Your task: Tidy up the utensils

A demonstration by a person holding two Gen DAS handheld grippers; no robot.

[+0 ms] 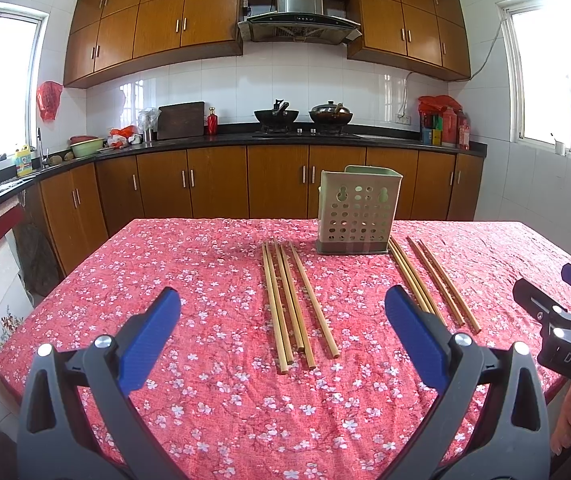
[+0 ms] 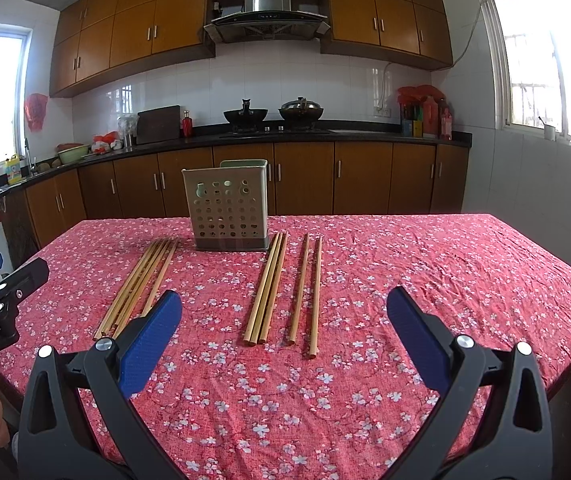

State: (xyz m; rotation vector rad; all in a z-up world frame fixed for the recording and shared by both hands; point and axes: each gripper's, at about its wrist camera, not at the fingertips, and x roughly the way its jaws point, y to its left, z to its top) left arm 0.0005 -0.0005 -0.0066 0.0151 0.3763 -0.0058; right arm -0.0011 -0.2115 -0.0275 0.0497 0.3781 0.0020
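We are in a kitchen with wooden cabinets and a black counter along the far wall, and our worktop (image 1: 189, 364) sits under a red floral cloth. Near its far edge the perforated utensil holder (image 1: 355, 214) stands upright and looks empty through its holes. The left bundle of chopsticks (image 1: 293, 300) lies flat on the cloth just left of the holder, and the right group of chopsticks (image 2: 269, 288) lies just to its right, some touching side by side, two slightly apart.

Our left gripper (image 1: 283, 320) hangs above the cloth with its jaws spread wide and nothing between them; our right gripper (image 2: 285, 320) is equally wide and empty.

We judge the chopsticks light, stiff and round, so they will likely roll or slip on blue pads. Lying flat on soft cloth, they leave little room underneath. We would pinch one or a touching pair near the middle, across its width, pressing slightly into the cloth, then tilt it upright over the holder.
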